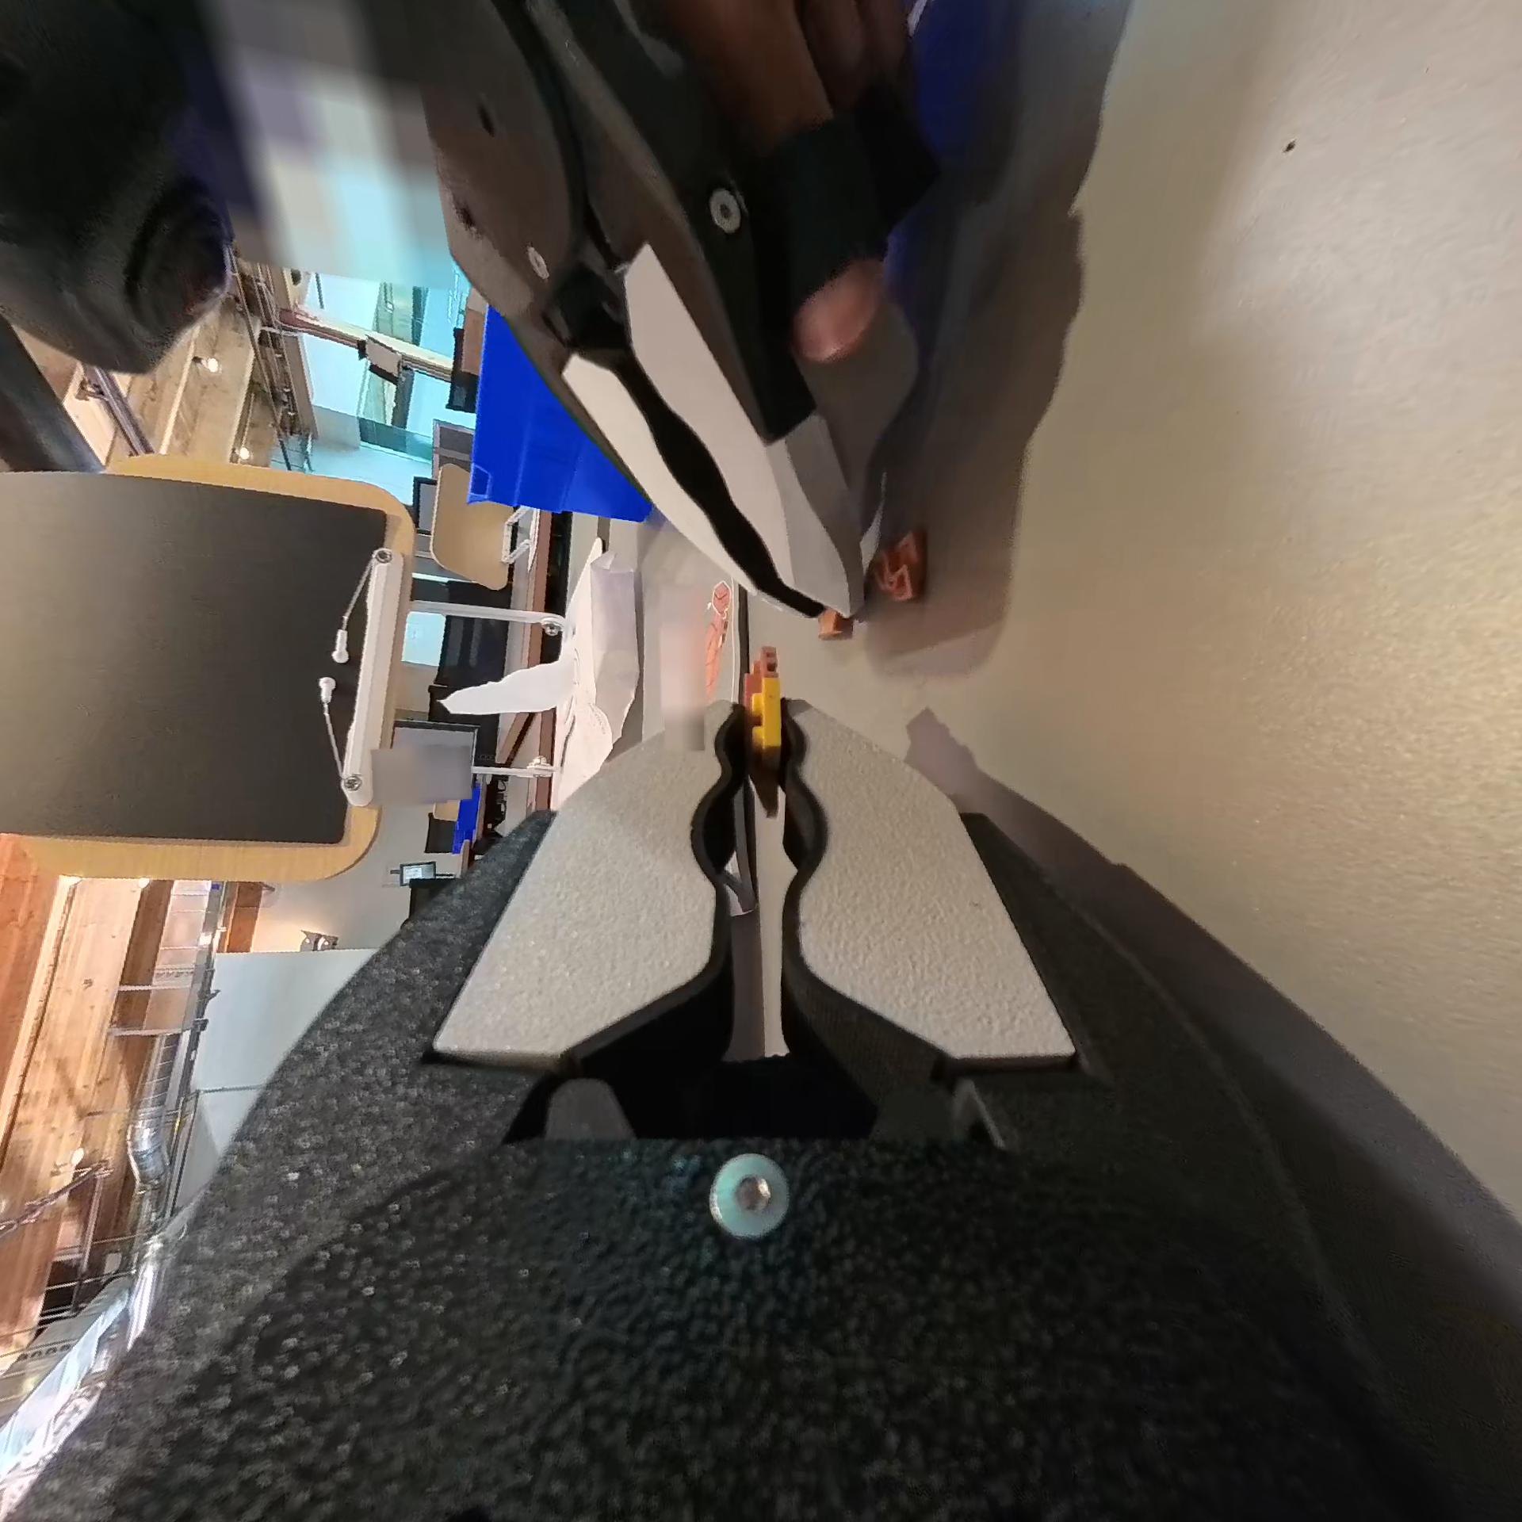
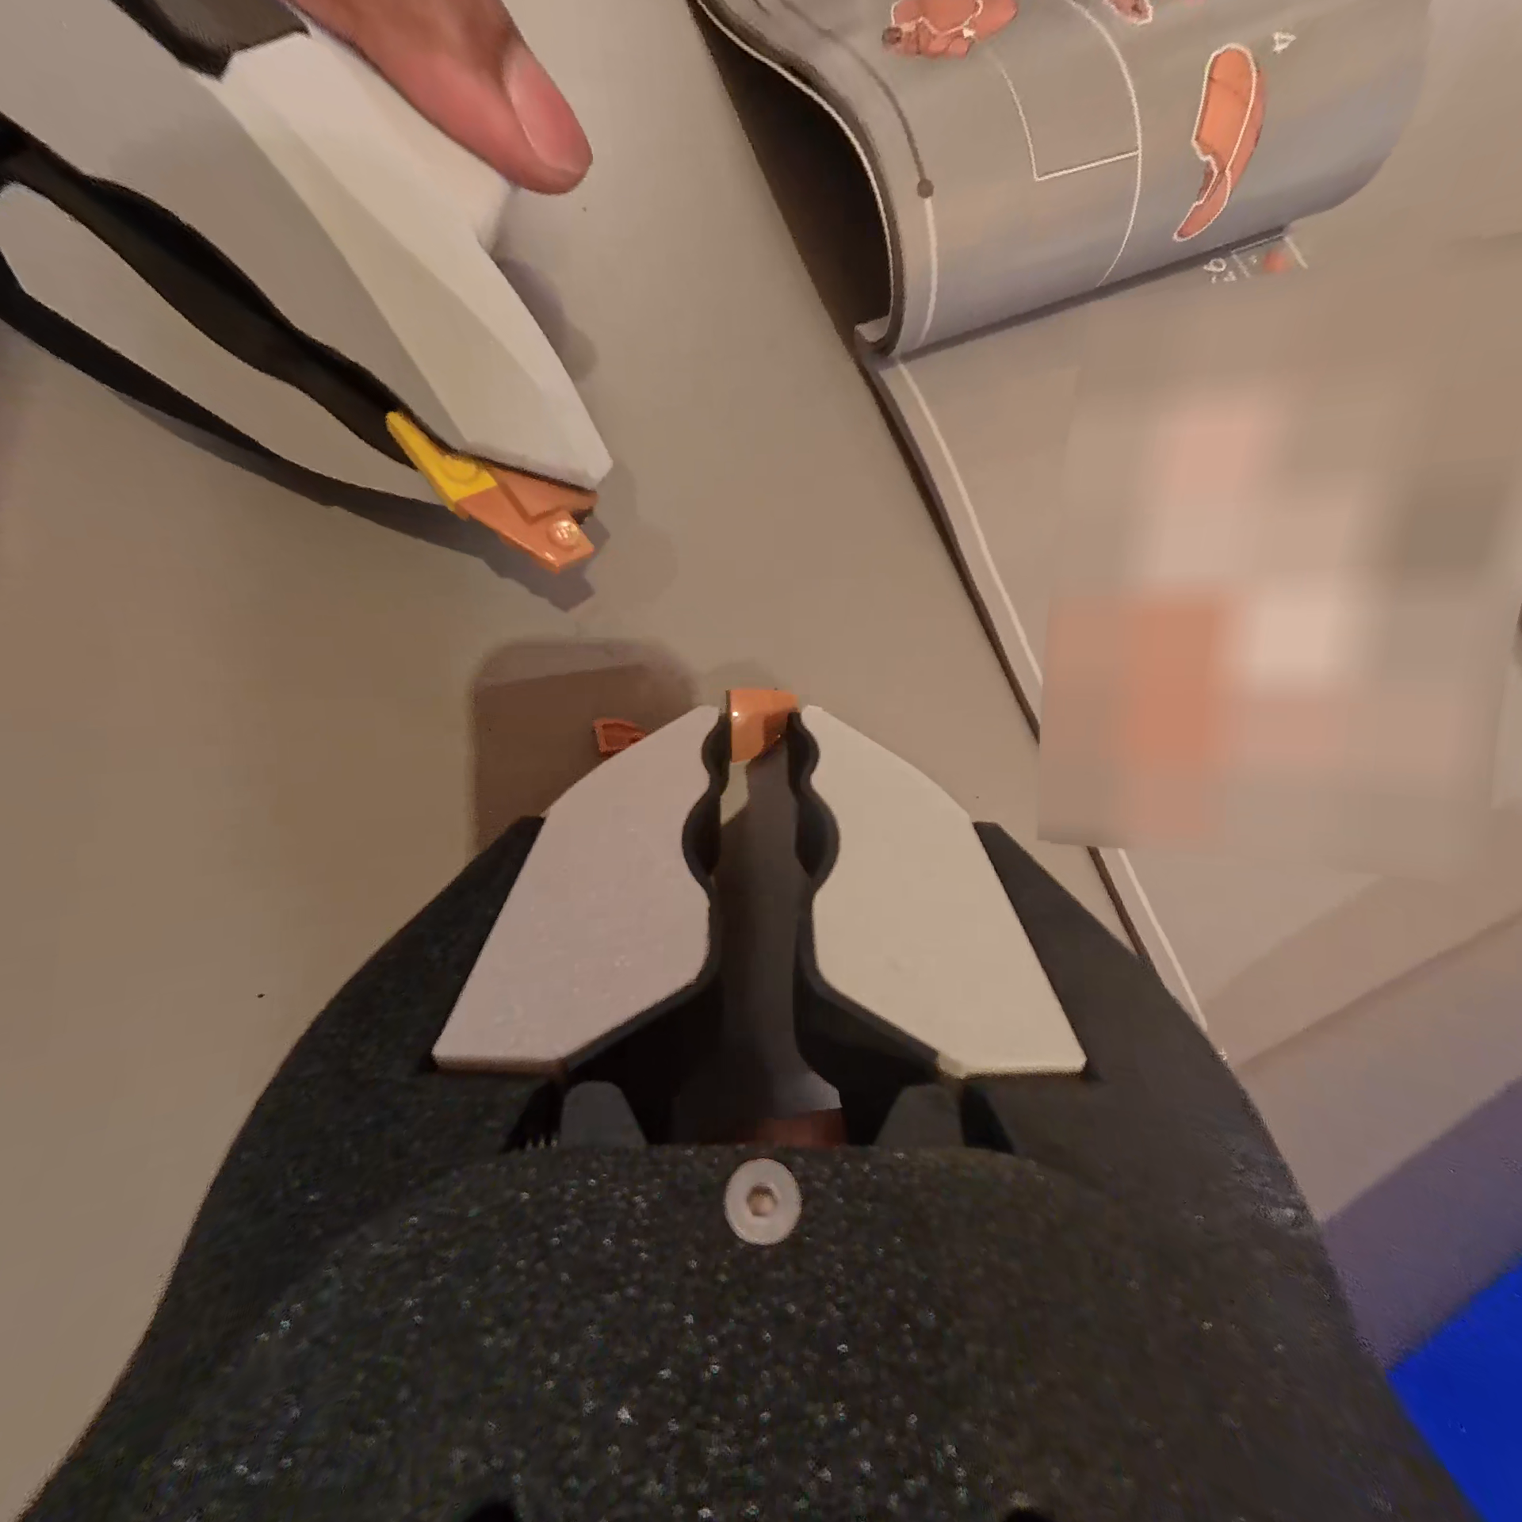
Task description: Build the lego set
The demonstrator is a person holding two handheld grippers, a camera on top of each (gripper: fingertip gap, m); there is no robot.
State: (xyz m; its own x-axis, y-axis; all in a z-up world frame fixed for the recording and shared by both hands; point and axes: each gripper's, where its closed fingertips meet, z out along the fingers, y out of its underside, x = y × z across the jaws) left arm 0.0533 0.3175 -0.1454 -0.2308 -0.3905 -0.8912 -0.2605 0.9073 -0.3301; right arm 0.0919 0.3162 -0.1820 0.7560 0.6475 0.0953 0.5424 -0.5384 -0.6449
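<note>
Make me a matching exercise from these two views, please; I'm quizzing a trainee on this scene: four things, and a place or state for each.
Things:
1. left gripper
2. right gripper
3. small brown piece
4. booklet

Places or states:
a. lies loose on the grey table
b. clamps a rounded orange piece
c. open, pages curled
d. clamps a yellow-and-orange brick assembly

Pairs: 1-d, 2-b, 3-a, 4-c

Yellow-orange brick piece (image 1: 766, 718) clamped; orange brick (image 2: 759, 718) pinched
</note>
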